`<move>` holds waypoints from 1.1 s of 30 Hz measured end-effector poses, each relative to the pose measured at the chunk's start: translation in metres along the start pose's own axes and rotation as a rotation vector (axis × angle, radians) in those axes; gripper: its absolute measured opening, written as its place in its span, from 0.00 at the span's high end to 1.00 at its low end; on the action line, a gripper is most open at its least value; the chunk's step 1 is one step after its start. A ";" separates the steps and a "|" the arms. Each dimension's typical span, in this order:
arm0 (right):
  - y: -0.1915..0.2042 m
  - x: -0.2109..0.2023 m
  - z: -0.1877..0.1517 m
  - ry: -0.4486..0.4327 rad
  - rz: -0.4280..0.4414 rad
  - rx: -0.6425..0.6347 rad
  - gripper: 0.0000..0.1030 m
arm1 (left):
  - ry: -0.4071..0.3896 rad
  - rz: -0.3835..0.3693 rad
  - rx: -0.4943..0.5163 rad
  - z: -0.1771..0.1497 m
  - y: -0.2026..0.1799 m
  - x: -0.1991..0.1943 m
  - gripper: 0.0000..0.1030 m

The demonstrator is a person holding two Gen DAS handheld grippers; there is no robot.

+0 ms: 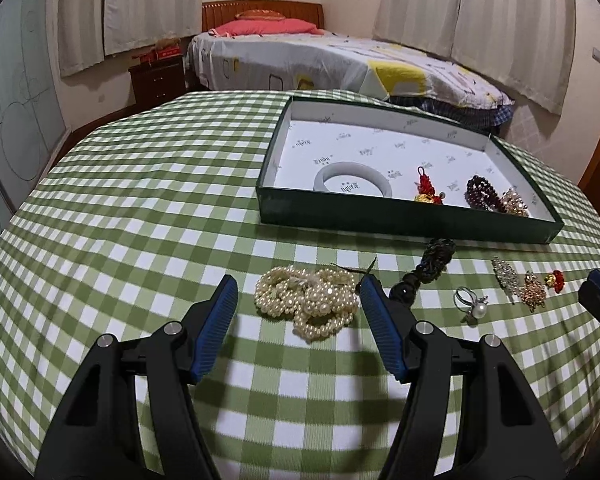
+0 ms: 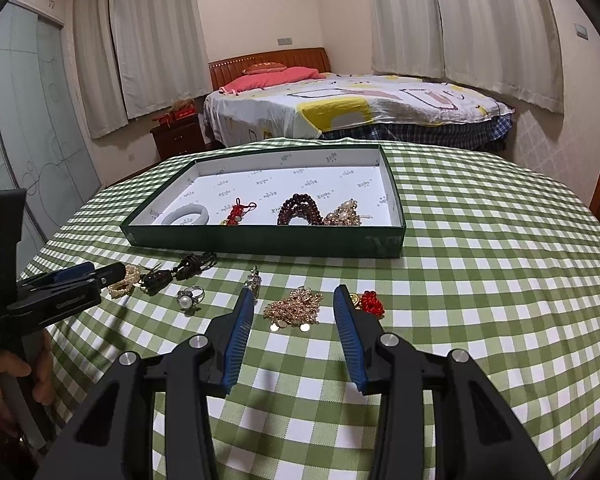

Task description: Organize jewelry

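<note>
A green box (image 1: 400, 222) (image 2: 260, 242) with a white lining holds a pale bangle (image 1: 352, 178), a red tassel charm (image 1: 426, 188), dark red beads (image 1: 482, 194) and a gold piece (image 1: 514, 202). On the checked cloth in front lie a pearl strand (image 1: 308, 298), dark beads (image 1: 432, 264), a pearl ring (image 1: 474, 304) (image 2: 189, 298), a crystal brooch (image 1: 504, 274), a gold chain piece (image 2: 294, 308) and a red-gold charm (image 2: 368, 302). My left gripper (image 1: 298, 286) is open around the pearls. My right gripper (image 2: 296, 294) is open around the gold chain piece.
The table has a green-and-white checked cloth (image 1: 140, 200). A bed (image 2: 360, 104) stands behind it, with a dark nightstand (image 2: 176, 138) at its left. Curtains cover the walls. The left gripper and the hand holding it show at the left of the right wrist view (image 2: 56, 292).
</note>
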State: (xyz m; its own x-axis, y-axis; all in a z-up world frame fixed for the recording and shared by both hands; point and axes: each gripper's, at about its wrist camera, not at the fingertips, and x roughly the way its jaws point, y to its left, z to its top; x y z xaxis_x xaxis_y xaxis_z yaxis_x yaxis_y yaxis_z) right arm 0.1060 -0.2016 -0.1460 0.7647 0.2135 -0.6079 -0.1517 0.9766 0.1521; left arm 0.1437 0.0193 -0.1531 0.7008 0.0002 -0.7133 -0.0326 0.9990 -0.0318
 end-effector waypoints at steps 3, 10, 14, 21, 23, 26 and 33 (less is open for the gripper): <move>-0.002 0.001 0.001 0.004 0.001 0.006 0.59 | 0.024 0.007 0.015 0.002 -0.002 0.008 0.39; -0.007 0.006 0.001 0.017 -0.001 0.019 0.59 | 0.057 -0.052 -0.012 0.001 0.006 0.016 0.68; -0.011 0.010 0.000 0.033 -0.007 0.032 0.59 | 0.046 -0.075 -0.028 -0.001 0.010 0.014 0.77; -0.013 0.019 0.000 0.063 -0.010 0.044 0.59 | 0.007 -0.078 -0.036 -0.006 0.013 0.003 0.79; -0.010 0.021 0.000 0.067 -0.008 0.034 0.59 | 0.013 -0.080 -0.038 -0.007 0.013 0.003 0.79; -0.005 0.023 0.002 0.072 -0.002 0.023 0.59 | 0.034 -0.089 -0.038 -0.004 0.012 0.007 0.78; 0.004 0.029 0.007 0.076 0.018 0.005 0.59 | -0.002 -0.050 0.012 0.001 -0.001 0.003 0.41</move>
State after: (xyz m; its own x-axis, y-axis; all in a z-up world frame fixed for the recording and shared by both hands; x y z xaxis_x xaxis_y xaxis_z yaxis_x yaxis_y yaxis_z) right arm 0.1322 -0.1920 -0.1572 0.7124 0.2326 -0.6621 -0.1619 0.9725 0.1674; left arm 0.1468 0.0188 -0.1550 0.7026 -0.0500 -0.7098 0.0113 0.9982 -0.0591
